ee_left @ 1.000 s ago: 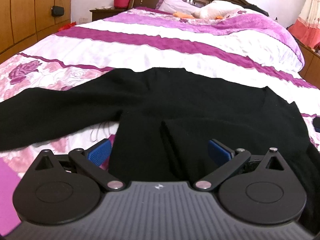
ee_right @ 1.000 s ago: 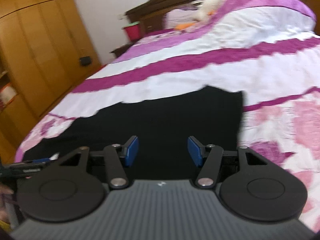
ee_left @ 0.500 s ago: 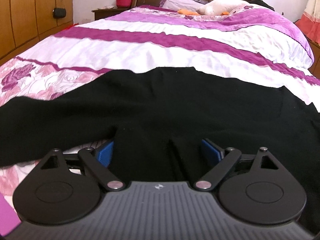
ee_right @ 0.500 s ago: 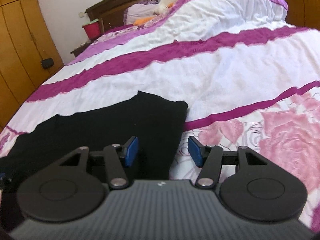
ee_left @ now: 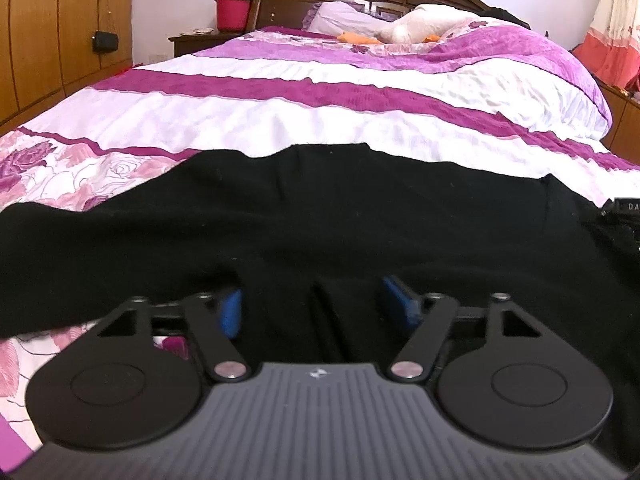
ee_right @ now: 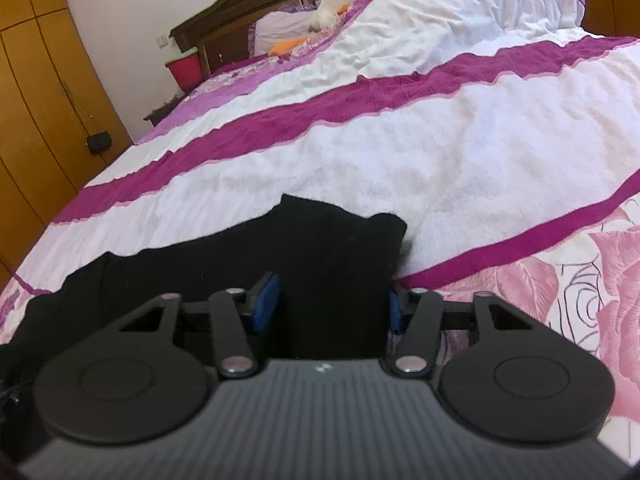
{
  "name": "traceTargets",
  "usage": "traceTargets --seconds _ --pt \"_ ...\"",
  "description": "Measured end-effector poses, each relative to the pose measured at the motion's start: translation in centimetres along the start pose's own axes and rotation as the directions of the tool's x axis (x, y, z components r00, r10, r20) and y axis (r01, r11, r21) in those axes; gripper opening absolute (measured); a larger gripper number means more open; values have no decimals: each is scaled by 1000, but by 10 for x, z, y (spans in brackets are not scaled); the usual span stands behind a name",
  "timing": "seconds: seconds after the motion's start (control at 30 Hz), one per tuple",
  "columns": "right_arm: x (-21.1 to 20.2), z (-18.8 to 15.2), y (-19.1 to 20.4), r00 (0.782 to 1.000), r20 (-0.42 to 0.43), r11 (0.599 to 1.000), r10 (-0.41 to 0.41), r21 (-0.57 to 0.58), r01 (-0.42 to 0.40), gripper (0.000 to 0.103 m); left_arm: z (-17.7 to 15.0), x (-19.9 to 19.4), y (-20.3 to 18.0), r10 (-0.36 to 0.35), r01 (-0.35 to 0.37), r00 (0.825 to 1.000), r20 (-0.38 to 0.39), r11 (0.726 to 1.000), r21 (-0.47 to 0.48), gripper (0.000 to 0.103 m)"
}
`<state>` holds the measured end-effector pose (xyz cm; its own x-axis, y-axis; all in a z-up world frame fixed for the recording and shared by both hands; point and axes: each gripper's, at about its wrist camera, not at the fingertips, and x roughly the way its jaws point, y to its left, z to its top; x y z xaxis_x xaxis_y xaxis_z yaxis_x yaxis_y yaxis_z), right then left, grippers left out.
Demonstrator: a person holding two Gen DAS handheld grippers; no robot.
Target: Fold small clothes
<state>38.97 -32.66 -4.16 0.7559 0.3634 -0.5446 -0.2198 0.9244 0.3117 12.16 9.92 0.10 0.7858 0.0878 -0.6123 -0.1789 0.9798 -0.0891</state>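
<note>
A black sweater (ee_left: 320, 216) lies spread flat on the bed, one sleeve stretching left. My left gripper (ee_left: 316, 308) is open, low over the sweater's near edge, with a fold of black cloth between its blue pads (ee_left: 231, 312). The right gripper (ee_right: 326, 306) is open and straddles the sweater's other sleeve end (ee_right: 340, 248), blue pads on either side of the cloth. The right gripper's body shows at the left wrist view's right edge (ee_left: 624, 216).
The bed cover (ee_left: 320, 112) is white with magenta stripes and pink roses. Pillows and a white plush (ee_left: 424, 28) lie by the dark headboard. A wooden wardrobe (ee_right: 36, 92) stands left, a red bucket (ee_left: 233, 12) on the nightstand.
Both grippers have dropped lower and moved forward onto the sweater. The right gripper swung right from the sweater body to the sleeve end. The left jaws narrowed a little around the fold.
</note>
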Motion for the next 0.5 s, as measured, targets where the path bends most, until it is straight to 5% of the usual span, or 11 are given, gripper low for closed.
traceTargets --seconds 0.03,0.17,0.33,0.5 --pt "0 0 0 1000 2 1000 -9 0 9 18 0 1 2 9 -9 1000 -1 1000 -13 60" --pt "-4 -2 -4 999 39 1000 11 7 -11 13 1 -5 13 19 -18 1000 5 998 -64 36" --pt "-3 -2 -9 999 39 999 24 25 -25 15 1 -13 18 26 -24 1000 17 997 -76 36" --pt "-4 -3 -13 999 36 998 36 45 -38 16 -6 -38 4 114 -115 990 84 993 7 39"
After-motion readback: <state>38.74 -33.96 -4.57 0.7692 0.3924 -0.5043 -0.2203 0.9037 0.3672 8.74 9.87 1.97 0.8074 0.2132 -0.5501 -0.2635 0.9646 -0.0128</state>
